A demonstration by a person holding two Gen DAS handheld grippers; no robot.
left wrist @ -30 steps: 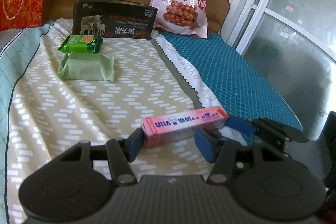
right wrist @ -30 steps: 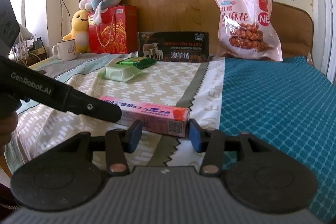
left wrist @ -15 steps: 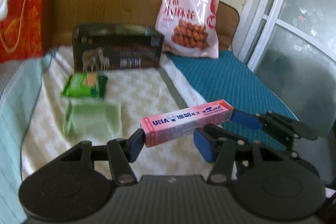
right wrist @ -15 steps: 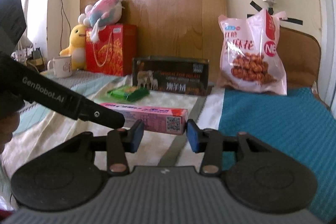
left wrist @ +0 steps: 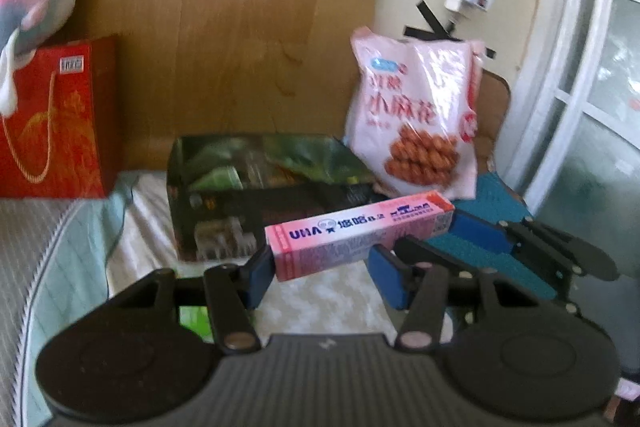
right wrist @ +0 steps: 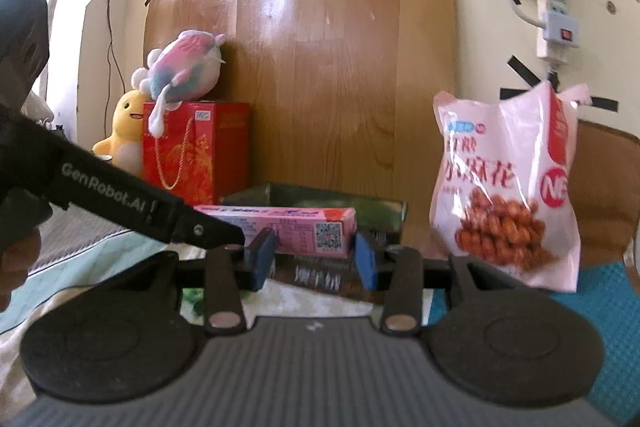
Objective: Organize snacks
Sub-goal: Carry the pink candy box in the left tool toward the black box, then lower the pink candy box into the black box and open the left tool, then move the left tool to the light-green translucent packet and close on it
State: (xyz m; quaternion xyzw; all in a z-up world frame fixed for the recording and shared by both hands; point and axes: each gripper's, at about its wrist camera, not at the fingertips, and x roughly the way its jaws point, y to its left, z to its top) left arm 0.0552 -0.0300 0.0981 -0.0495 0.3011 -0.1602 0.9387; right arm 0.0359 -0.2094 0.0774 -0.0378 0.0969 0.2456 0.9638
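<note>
While the long pink candy box [left wrist: 358, 239] hangs lengthwise between them, the left gripper [left wrist: 320, 277] and right gripper [right wrist: 314, 257] each clamp one end with blue pads, jaws partly open and pressed on glossy cardboard; the right jaws have just been closing a little. In the right wrist view the left gripper's black finger slants in from the left edge, with a bit of a hand at lower left (mostly cut off). Behind the box, mid-frame, sits an open dark carton [left wrist: 256, 195], its blurred contents unreadable. A crinkly pink snack bag [left wrist: 416, 123] leans upright at centre right; a red gift bag [left wrist: 52, 123] stands at left
</note>
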